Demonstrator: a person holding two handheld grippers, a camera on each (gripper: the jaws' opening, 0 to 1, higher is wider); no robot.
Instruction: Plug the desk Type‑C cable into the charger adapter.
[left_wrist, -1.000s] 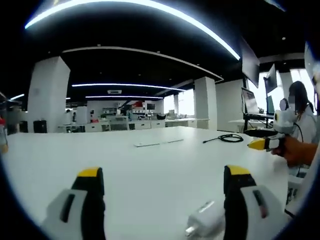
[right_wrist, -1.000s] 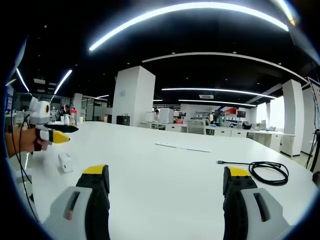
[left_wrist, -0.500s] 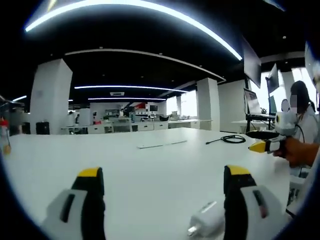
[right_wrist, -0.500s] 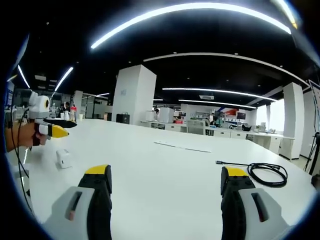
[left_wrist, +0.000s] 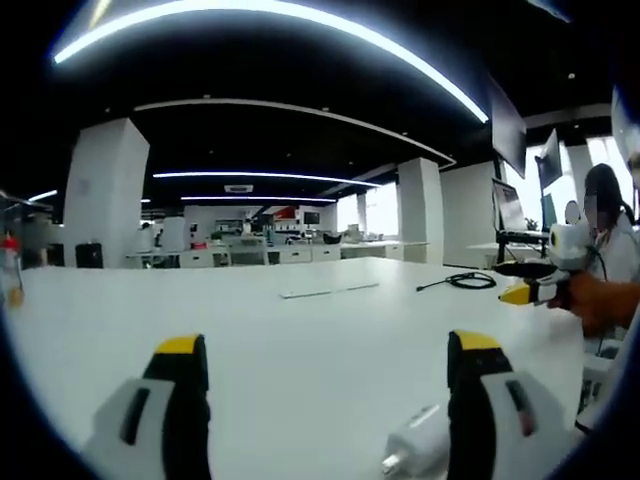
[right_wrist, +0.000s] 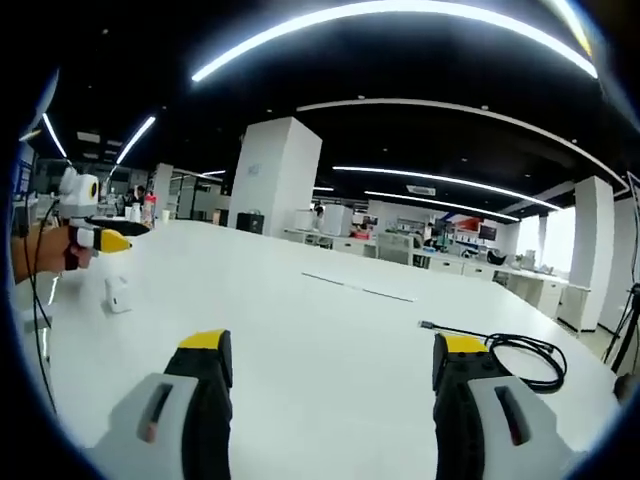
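My left tongs (left_wrist: 325, 345) stand spread wide with nothing between them, low over the white table (left_wrist: 300, 330). The charger adapter (left_wrist: 418, 452) lies at about five o'clock in the left gripper view, just inside the right-hand jaw, prongs pointing toward me. My right tongs (right_wrist: 325, 345) are likewise released and empty. In the right gripper view the Type-C cable (right_wrist: 510, 355) sits coiled at about four o'clock, just beyond the right-hand jaw, its plug end trailing out toward the middle of the table. The adapter and cable lie well apart, so nothing is joined yet.

I judge the risks like this: the adapter is small and smooth, so closing the left tongs off-centre could squirt it away or pinch it by the prongs. The cable is springy; if I grip too far behind the plug, the tip will droop and miss the port. I also cannot make out which face of the adapter carries the port, so I could line up wrongly.
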